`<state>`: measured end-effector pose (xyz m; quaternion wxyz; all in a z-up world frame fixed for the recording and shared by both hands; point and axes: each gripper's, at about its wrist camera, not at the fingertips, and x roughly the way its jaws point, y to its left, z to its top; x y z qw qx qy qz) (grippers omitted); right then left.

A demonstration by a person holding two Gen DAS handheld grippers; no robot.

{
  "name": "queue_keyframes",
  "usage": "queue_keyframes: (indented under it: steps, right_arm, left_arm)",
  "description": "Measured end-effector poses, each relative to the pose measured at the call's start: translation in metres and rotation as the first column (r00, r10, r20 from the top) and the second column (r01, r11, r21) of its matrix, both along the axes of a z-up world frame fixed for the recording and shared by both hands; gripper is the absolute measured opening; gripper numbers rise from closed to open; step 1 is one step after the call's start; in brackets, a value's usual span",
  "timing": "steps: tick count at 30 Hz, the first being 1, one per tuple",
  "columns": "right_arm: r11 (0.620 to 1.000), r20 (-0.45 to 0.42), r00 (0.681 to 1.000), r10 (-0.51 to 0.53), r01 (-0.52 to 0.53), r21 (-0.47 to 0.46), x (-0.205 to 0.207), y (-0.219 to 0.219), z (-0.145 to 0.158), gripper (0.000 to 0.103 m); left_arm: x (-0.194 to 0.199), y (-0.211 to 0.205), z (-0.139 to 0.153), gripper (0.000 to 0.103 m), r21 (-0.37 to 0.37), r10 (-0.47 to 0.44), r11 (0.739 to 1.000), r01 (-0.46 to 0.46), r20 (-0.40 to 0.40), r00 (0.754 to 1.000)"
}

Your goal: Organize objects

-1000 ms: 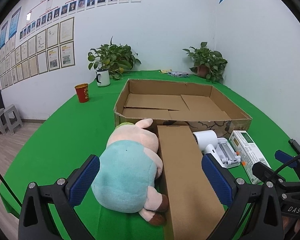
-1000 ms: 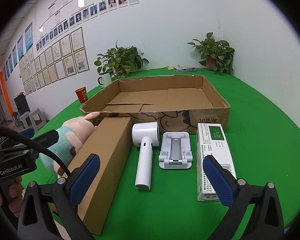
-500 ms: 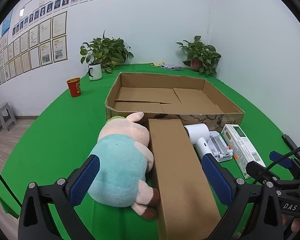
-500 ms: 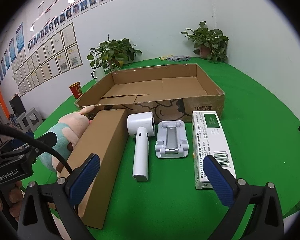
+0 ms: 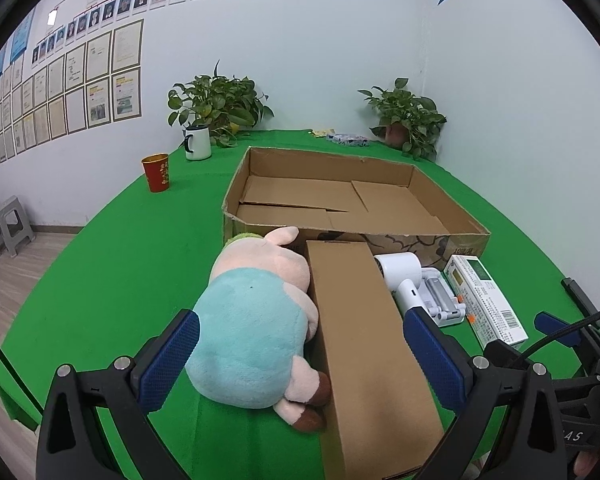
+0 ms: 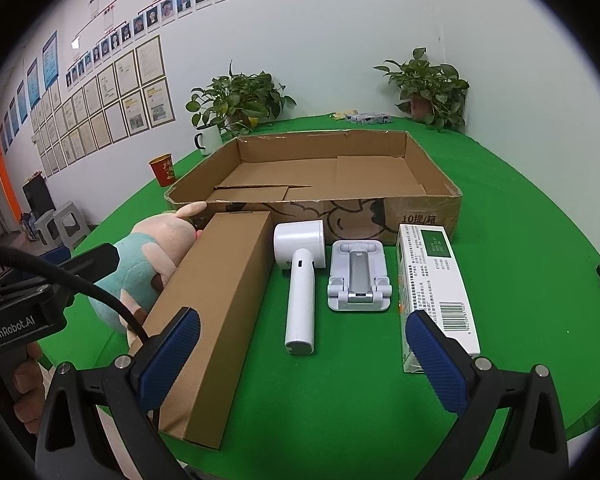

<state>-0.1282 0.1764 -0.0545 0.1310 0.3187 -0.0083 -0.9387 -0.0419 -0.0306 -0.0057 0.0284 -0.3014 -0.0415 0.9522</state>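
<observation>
Both tools were held spread and empty: left tool [image 5: 300, 354] aimed over plush toy [image 5: 256, 320] and long carton [image 5: 364, 328], right tool [image 6: 300, 354] over hair dryer [image 6: 300, 280]. Items were lined up on the bench [image 5: 112, 264] just before the empty tray box [image 5: 452, 208], presumably for loading.

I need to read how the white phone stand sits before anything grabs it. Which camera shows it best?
The right wrist view: the white phone stand lies in full sight between the white handheld device and the green-and-white box. In the left wrist view the stand is small, and partly hidden behind that device and a gripper finger.
</observation>
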Motion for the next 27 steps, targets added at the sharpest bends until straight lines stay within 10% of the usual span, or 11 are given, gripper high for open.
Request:
queue_keyframes:
  steps: [27]
  right_arm:
    - [0.983, -0.005, 0.988, 0.157, -0.157, -0.1, -0.017, -0.003, -0.004, 0.102]
  left_arm:
    - [-0.027, -0.04, -0.03, 0.101, 0.086, 0.02, 0.996, -0.03, 0.121, 0.992]
